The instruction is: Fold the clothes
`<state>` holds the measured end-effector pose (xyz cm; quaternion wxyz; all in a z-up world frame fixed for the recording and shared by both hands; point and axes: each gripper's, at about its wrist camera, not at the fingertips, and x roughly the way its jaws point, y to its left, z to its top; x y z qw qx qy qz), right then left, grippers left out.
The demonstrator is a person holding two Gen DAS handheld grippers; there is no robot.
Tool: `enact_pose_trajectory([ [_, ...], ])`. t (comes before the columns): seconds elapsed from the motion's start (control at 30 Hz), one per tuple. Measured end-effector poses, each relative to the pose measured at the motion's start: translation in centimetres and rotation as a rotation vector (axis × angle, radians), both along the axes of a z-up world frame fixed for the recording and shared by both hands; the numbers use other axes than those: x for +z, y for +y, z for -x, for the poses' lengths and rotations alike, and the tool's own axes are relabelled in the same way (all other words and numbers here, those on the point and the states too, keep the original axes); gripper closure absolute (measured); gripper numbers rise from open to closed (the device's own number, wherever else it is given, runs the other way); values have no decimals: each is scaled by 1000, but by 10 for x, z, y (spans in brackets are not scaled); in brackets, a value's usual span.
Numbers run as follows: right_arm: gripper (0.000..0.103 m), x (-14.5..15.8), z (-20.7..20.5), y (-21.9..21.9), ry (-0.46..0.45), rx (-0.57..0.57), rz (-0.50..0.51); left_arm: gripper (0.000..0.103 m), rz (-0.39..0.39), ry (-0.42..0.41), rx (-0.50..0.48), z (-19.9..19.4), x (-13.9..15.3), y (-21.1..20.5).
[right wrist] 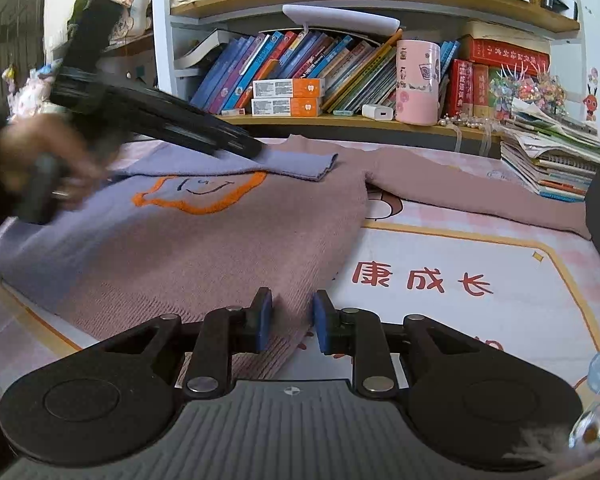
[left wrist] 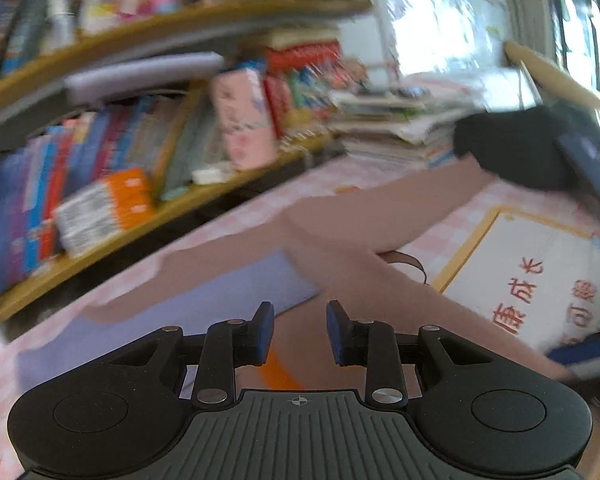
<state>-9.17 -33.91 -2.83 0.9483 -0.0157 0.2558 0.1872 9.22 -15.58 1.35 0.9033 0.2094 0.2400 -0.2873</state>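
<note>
Sweater point(right wrist: 220, 248), mauve w/ lilac panel and orange outline motif, lay flat on the desk mat point(right wrist: 480, 320), front up; lilac sleeve point(right wrist: 292, 162) folded across chest, other sleeve point(right wrist: 480, 188) stretched out toward the book stack point(right wrist: 552, 160). Right gripper point(right wrist: 291, 322) sat low at the hem corner, jaws parted, fabric edge between them, pads not pressing. Left gripper point(left wrist: 300, 332) hung over the sweater's upper area, jaws apart, nothing grasped; its view blurred. In the right wrist view, a person's hand point(right wrist: 40, 160) held the left gripper's handle. Bookshelf point(right wrist: 340, 120) behind desk.
</note>
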Motion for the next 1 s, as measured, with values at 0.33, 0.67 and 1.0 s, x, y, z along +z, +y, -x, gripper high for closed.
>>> enact_pose_trajectory([
  [0.33, 80, 0, 0, -1, -4, 9, -11, 73, -351, -216, -49, -15, -48, -57],
  [0.67, 80, 0, 2, 1, -10, 9, 8, 98, -85, -159, 147, -41, -7, 9],
  [1.0, 80, 1, 1, 3, -10, 12, 28, 98, 108, -255, 775, -6, 70, 316],
])
